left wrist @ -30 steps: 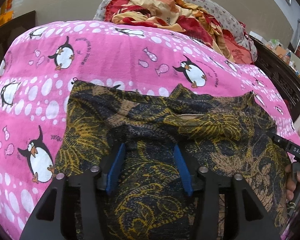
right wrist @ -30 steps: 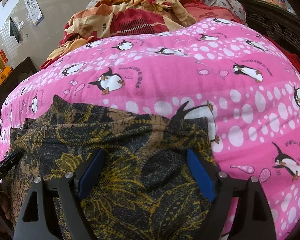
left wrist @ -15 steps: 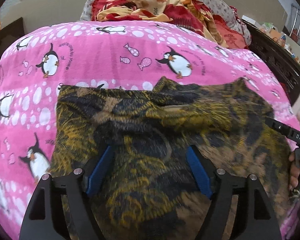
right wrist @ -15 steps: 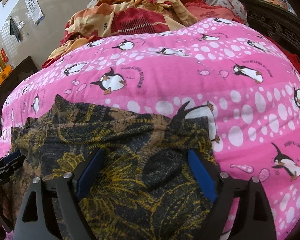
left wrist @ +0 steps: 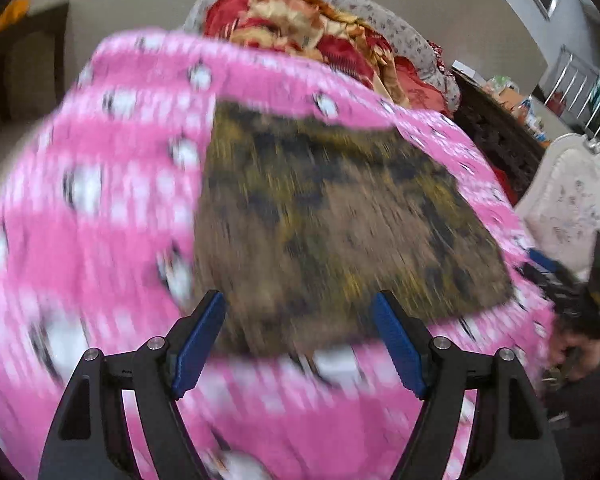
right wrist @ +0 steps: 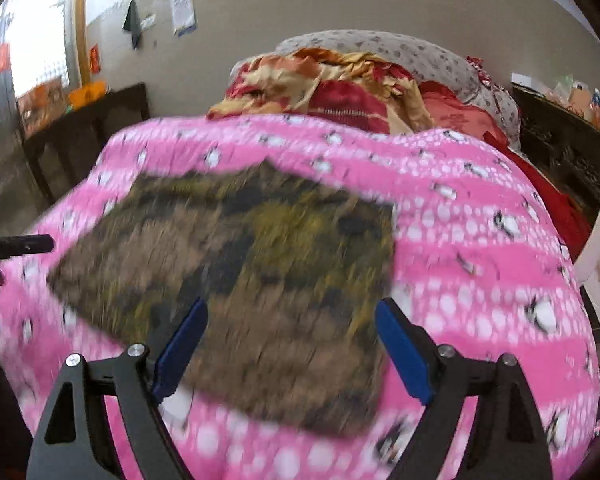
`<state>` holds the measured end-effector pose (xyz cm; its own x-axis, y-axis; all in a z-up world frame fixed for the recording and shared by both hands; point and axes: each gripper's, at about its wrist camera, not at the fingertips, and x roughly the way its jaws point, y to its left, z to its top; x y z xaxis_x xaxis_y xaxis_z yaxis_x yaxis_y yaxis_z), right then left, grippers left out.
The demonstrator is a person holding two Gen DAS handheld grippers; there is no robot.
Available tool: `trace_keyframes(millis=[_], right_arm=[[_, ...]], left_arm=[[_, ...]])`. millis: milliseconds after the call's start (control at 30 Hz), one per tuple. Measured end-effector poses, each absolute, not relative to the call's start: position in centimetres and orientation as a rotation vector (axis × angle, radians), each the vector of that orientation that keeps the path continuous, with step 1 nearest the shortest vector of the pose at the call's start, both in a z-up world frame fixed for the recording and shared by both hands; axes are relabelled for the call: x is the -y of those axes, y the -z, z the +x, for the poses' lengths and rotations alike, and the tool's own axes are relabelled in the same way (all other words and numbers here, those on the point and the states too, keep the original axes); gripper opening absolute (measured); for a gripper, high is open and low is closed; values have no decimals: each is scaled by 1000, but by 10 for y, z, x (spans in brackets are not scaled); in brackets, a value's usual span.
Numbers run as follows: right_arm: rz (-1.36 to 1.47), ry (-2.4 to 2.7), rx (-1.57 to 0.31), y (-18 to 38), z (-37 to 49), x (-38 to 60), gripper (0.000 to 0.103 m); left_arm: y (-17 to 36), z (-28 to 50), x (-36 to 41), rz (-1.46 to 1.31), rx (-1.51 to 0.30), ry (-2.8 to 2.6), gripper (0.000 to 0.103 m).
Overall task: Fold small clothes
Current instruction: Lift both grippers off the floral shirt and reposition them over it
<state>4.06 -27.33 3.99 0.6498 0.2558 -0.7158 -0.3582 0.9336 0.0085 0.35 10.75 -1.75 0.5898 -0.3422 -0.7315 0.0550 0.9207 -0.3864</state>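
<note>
A dark garment with a yellow and brown leaf print (left wrist: pixel 340 220) (right wrist: pixel 240 260) lies flat as a folded rectangle on the pink penguin bedspread (left wrist: pixel 100 220) (right wrist: pixel 480 260). Both views are blurred by motion. My left gripper (left wrist: pixel 298 304) hangs open above the garment's near edge, with no cloth pinched between its blue pads. Over the near right part of the garment, my right gripper (right wrist: pixel 291 308) is open wide and also holds nothing. Each gripper shows at the edge of the other's view: the right one (left wrist: pixel 560 288) with a hand, the left one (right wrist: pixel 16 244).
A heap of red and orange bedding (right wrist: pixel 340 88) and a grey patterned pillow (right wrist: pixel 400 48) lie at the far end of the bed. Dark wooden furniture (right wrist: pixel 80 120) stands to the left. A white chair back (left wrist: pixel 572 200) is on the right.
Both grippers have drawn back and upward off the garment, which now lies whole in front of them. The left jaws stand wider than a second ago.
</note>
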Motion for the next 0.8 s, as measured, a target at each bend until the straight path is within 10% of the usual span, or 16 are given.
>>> trace_keyframes(millis=[800], right_arm=[[-167,-282,-895,35,79,209,92]], left_arm=[[75,15,-132,-901,-835,205,71]])
